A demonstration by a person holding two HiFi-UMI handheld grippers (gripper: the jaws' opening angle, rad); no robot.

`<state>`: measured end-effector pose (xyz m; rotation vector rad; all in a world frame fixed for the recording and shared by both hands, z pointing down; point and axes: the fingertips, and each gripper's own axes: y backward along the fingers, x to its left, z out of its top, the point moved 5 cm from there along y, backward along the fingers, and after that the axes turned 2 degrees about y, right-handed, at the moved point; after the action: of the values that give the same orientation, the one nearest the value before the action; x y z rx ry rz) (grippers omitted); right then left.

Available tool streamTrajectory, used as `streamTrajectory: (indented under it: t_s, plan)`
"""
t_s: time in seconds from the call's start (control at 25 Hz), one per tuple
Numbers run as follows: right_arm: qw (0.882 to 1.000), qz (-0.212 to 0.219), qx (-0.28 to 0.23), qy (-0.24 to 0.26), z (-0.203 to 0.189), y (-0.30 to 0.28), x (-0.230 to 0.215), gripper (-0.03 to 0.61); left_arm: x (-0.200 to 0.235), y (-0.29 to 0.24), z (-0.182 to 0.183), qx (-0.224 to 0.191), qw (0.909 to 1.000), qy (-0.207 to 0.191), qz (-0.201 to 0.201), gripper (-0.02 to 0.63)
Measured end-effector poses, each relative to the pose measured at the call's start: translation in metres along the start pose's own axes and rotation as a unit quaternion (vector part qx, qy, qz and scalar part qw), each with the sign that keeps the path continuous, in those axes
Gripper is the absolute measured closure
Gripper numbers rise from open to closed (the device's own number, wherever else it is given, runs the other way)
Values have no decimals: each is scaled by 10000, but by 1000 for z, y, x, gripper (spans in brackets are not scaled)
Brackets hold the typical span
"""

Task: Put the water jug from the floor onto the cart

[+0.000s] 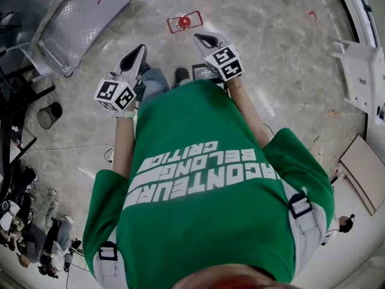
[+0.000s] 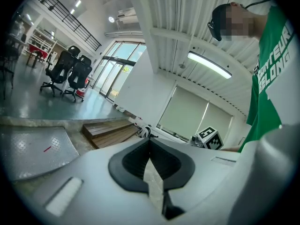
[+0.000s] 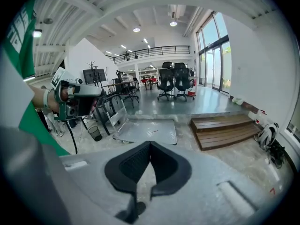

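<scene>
Head view: left tool point(image 1: 138, 50) and right tool point(image 1: 204, 40) are being held above the floor point(image 1: 271, 53), the cart point(image 1: 90, 17) nearby with nothing loaded; no water jug is being shown | Left gripper view: jaws are being pressed together, gripping nothing | Right gripper view: jaws likewise closed, empty; the task is being judged not yet begun.

Floor: grey marbled stone point(image 1: 271, 53). Low wooden steps point(image 3: 225, 130) sit against a white wall point(image 3: 262, 69). Beyond the steps: black office chairs point(image 3: 173, 81) and tall windows point(image 3: 213, 55). Higher, behind the steps: railed mezzanine point(image 3: 154, 50), ceiling lights point(image 3: 173, 22) lit. Far left of the steps: black wastebasket point(image 3: 95, 133).
</scene>
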<state>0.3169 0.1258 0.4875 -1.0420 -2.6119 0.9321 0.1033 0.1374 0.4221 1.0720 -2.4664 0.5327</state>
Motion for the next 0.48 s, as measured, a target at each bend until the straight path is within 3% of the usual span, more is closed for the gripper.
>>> streamTrajectory:
  t_s: [0.48]
  plan:
    - [9989,-376,199,-188,51,-57,8,585,78,-11,48,212,9980,20,-597,603]
